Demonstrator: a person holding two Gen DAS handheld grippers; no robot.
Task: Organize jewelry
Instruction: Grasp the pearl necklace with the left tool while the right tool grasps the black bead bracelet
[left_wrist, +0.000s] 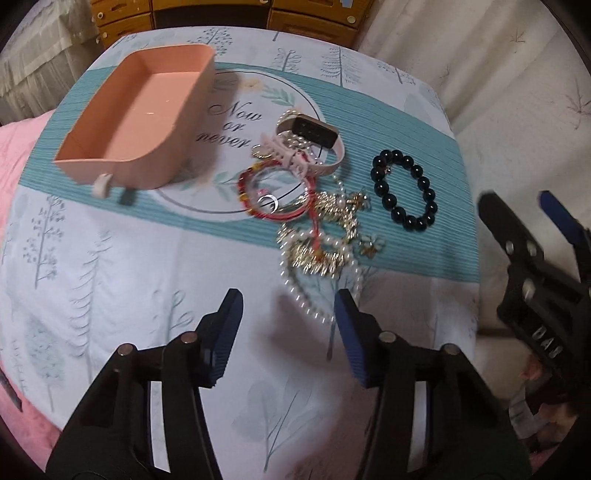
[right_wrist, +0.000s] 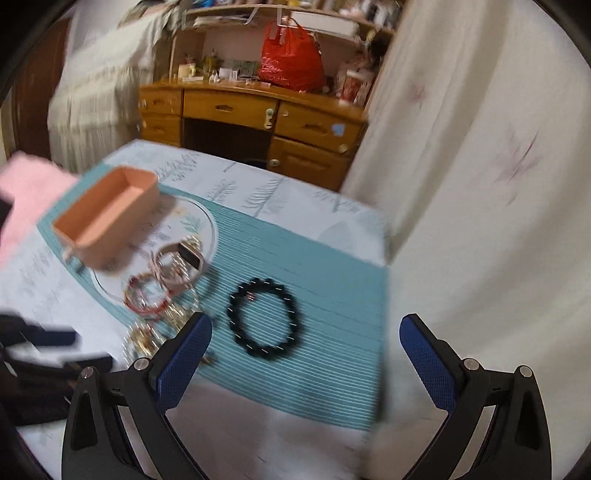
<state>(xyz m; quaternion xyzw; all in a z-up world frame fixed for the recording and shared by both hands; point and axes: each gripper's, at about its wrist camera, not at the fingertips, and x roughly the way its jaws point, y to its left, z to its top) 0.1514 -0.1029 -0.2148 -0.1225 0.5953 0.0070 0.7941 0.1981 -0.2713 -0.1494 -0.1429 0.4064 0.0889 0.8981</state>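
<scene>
Pearl strand (left_wrist: 317, 295) sits nearest your left tongs (left_wrist: 288, 314), its near loop lying just ahead of the fingertips and a little toward the right finger. Left tongs stand partly open, nothing between the pads, clear of the cloth. No earlier look to compare, so take that gap as it stands.

Beyond the pearls, the pile (left_wrist: 325, 236): gold chain, flower charm, red bangles (left_wrist: 273, 195), then a pink clip and a watch (left_wrist: 314, 133) at the far end. It runs near to far, away from your left tongs, so the pile's long axis lines up roughly with that approach.

Black bead bracelet (left_wrist: 404, 190) lies apart, right of the pile, flat on the teal stripe. Your right tongs (right_wrist: 304, 339) stand wide open and empty, and the bracelet (right_wrist: 264, 317) shows just ahead between the fingers, closer to the left finger. Judgement: right hand is the nearer one for the bracelet, left for the pearls.

Pink tray (left_wrist: 140, 118) is furthest, far left on the bed cover (left_wrist: 110, 277), empty as far as you can see.

Left view gives you sharp detail of the tangle and the tray's inside. Right view is smeared with blur, the pile half hidden behind its left finger, but it shows the bracelet's lie against those tongs, and the desk (right_wrist: 251, 110) past the bed.
</scene>
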